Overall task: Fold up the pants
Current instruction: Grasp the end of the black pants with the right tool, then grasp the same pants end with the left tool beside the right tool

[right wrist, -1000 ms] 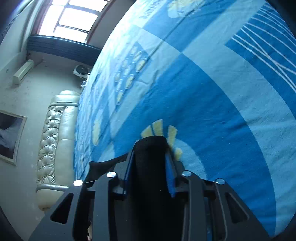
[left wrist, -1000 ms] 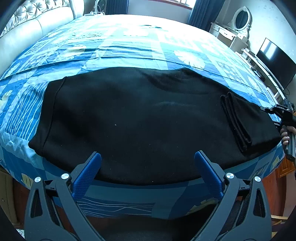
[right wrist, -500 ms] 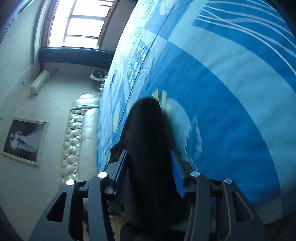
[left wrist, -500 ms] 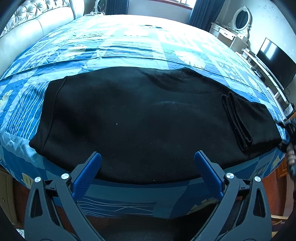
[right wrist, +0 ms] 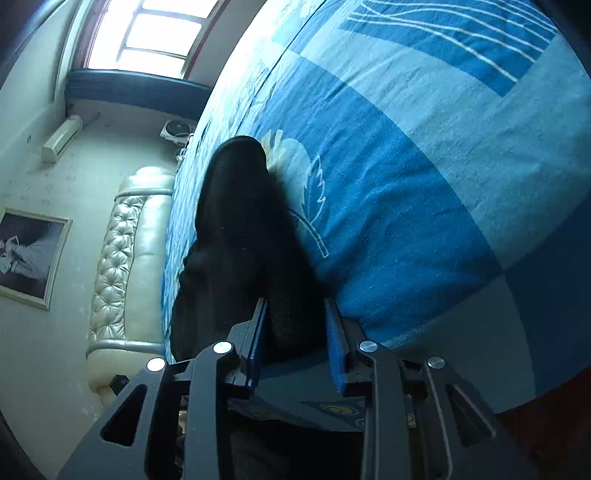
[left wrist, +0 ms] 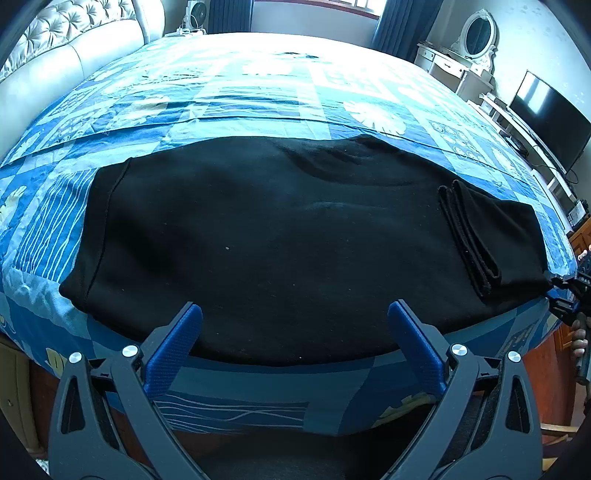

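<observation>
Black pants point(left wrist: 277, 229) lie spread flat across the blue patterned bed point(left wrist: 258, 92), with the right end folded back into a thick cuff point(left wrist: 480, 236). My left gripper point(left wrist: 294, 310) hangs open just above the pants' near edge with nothing between its fingers. My right gripper point(left wrist: 565, 295) shows at the bed's right edge, where the folded end stops. In the right wrist view the pants point(right wrist: 240, 206) run away over the bed point(right wrist: 424, 166). Their near end fills the gap of the right gripper point(right wrist: 295, 306), whose jaws are closing on the cloth.
A tufted cream headboard point(left wrist: 74, 48) runs along the far left side. A white dressing table with an oval mirror point(left wrist: 476, 33) and a TV point(left wrist: 550, 122) stand to the right. A person's hand point(left wrist: 580, 339) holds the right gripper beyond the bed's corner.
The right gripper has slid back along the pants to the bed's right edge, so more black cloth stretches ahead of it. The left gripper has not moved.
</observation>
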